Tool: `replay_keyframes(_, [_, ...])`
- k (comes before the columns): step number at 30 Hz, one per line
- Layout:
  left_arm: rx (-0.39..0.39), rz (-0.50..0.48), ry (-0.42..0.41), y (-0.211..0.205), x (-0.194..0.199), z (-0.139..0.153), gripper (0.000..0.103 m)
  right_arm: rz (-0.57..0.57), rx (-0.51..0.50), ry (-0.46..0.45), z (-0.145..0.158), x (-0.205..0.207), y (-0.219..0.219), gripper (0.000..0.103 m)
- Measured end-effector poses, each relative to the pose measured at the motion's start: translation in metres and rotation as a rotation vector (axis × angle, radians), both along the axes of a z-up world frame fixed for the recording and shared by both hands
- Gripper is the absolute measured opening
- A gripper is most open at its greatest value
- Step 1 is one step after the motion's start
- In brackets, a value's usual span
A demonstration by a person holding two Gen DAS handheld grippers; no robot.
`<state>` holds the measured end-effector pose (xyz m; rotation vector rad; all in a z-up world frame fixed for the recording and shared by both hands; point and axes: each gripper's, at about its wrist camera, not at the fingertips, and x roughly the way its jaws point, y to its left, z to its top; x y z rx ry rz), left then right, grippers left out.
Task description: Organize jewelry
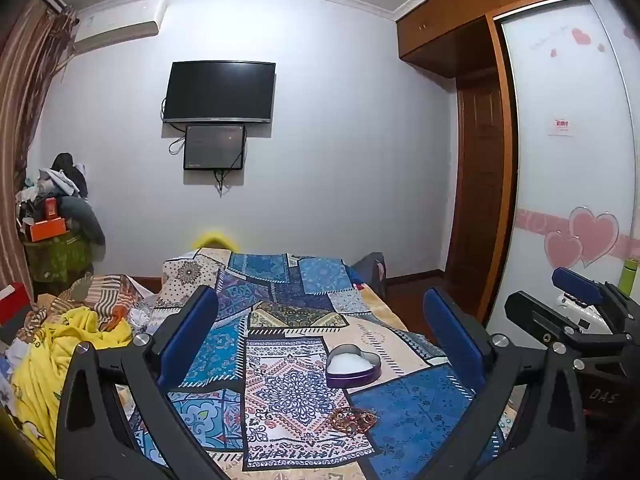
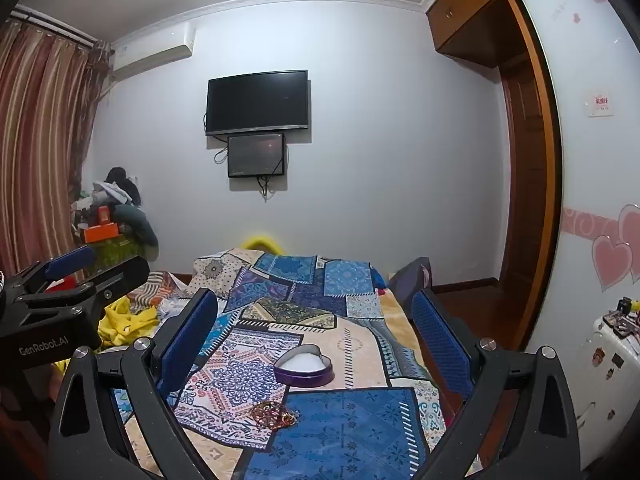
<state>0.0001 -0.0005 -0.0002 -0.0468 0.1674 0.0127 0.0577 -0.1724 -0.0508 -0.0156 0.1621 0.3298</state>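
A heart-shaped purple tin with white lining lies open on the patterned bedspread; it also shows in the right wrist view. A tangled pile of red and gold jewelry lies on the bed just in front of the tin, seen too in the right wrist view. My left gripper is open and empty, held above the bed over both. My right gripper is open and empty, beside the left one, which appears at the left of the right wrist view.
The bed carries a blue patchwork cover. Yellow and striped clothes are heaped at its left. A wardrobe with heart stickers stands at right, a white sticker-covered case beside the bed. A TV hangs on the far wall.
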Motion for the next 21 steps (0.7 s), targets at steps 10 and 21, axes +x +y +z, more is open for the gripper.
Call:
replay_keyframes(10, [0.017, 0.010, 0.031, -0.005, 0.004, -0.004, 0.103, 0.001, 0.009, 0.005, -0.001, 0.000, -0.001, 0.097])
replay_keyframes(21, [0.001, -0.012, 0.037, 0.000, 0.004, -0.011, 0.103, -0.012, 0.017, 0.025, -0.004, 0.006, 0.000, 0.097])
